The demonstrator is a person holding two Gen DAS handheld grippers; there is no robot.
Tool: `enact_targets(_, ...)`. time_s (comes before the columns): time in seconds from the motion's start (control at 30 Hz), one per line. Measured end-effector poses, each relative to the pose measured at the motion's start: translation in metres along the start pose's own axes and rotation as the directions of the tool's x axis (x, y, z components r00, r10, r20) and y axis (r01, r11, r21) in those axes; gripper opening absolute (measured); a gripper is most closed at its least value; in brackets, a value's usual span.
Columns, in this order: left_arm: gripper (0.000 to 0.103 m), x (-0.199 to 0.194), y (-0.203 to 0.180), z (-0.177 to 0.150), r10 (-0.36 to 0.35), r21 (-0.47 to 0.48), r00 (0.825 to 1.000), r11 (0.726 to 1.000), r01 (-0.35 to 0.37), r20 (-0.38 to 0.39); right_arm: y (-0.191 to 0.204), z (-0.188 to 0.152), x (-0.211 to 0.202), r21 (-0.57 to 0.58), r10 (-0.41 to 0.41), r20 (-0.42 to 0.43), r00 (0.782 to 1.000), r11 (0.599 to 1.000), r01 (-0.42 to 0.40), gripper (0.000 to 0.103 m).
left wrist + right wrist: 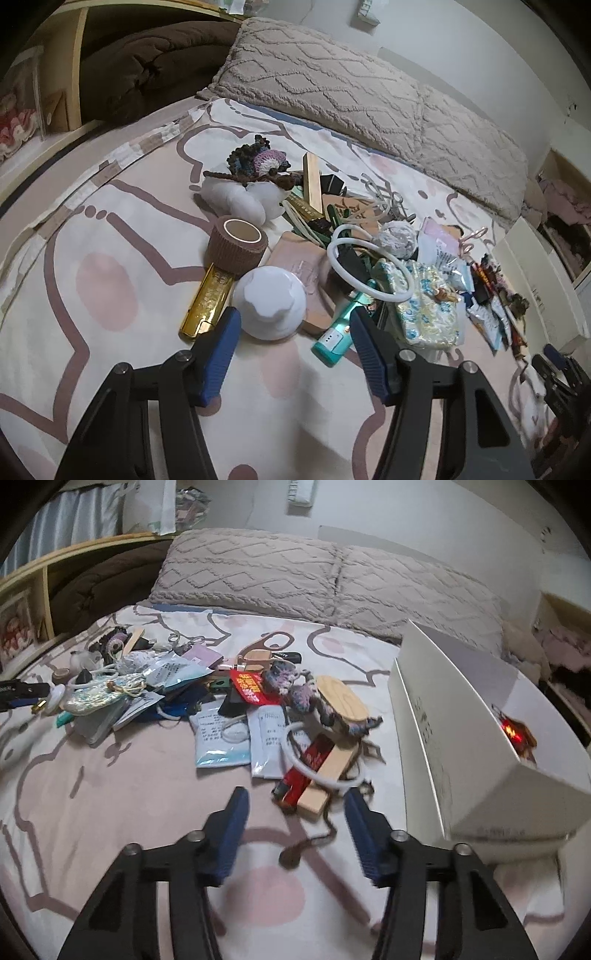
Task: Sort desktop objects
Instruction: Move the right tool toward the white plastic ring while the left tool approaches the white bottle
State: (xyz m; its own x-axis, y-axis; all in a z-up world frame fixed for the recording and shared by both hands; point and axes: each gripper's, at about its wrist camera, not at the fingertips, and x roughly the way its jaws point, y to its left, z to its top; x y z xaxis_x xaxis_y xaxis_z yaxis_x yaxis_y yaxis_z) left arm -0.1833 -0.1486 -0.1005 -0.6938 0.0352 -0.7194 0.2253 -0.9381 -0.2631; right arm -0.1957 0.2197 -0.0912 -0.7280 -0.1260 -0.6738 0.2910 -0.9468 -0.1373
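Here the left gripper (295,321) jaws (open) flank the white cap (269,302), untouched.

Glossy gold metal case (207,300) left of claw, matt white plastic cap (269,302) ahead; ribbed brown cloth tape roll (237,245) beyond.

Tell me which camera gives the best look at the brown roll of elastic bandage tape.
The left wrist view. There the brown roll of elastic bandage tape sits close and sharp, standing on end with its hollow core facing up, resting partly on a gold bar-shaped case. In the right wrist view it is only a tiny tan ring far off at the left.
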Motion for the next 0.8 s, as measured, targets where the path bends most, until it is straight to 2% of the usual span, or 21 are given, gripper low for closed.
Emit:
enact_targets(0.07, 0.061, 0.0, 0.001, -0.001, -0.015, -0.012, 1.0, 1.0, 0.015, -0.003, -0.001, 0.006, 0.007, -0.01, 0.0, 0.004, 1.0, 1.0, 0.0, 0.045)
enact_targets(0.17, 0.061, 0.0, 0.0, -0.003, -0.016, -0.01, 1.0, 1.0, 0.016, -0.007, -0.001, 0.015, 0.016, -0.014, 0.015, 0.002, 1.0, 1.0, -0.014, 0.043)
enact_targets(0.23, 0.061, 0.001, 0.0, -0.004, -0.017, -0.014, 1.0, 1.0, 0.017, -0.006, -0.002, 0.019, 0.022, -0.016, 0.022, 0.007, 1.0, 1.0, -0.021, 0.031)
enact_targets(0.27, 0.061, 0.001, 0.0, -0.004, -0.018, -0.013, 1.0, 1.0, 0.018, -0.007, -0.002, 0.021, 0.024, -0.008, 0.033, 0.01, 0.999, 0.999, -0.033, 0.029)
enact_targets(0.47, 0.061, 0.003, -0.005, -0.008, -0.021, 0.004, 1.0, 1.0, 0.021, -0.014, -0.01, 0.021, 0.046, 0.031, 0.086, -0.045, 0.995, 0.996, -0.085, 0.024)
enact_targets(0.6, 0.061, 0.003, -0.007, -0.008, -0.021, 0.009, 1.0, 1.0, 0.021, -0.009, -0.009, 0.017, 0.046, 0.043, 0.148, -0.049, 0.988, 0.988, -0.146, 0.022)
enact_targets(0.8, 0.061, 0.003, -0.007, -0.008, -0.023, 0.005, 1.0, 1.0, 0.023, 0.002, 0.004, 0.007, 0.049, 0.049, 0.274, -0.114, 0.955, 0.962, -0.27, 0.022)
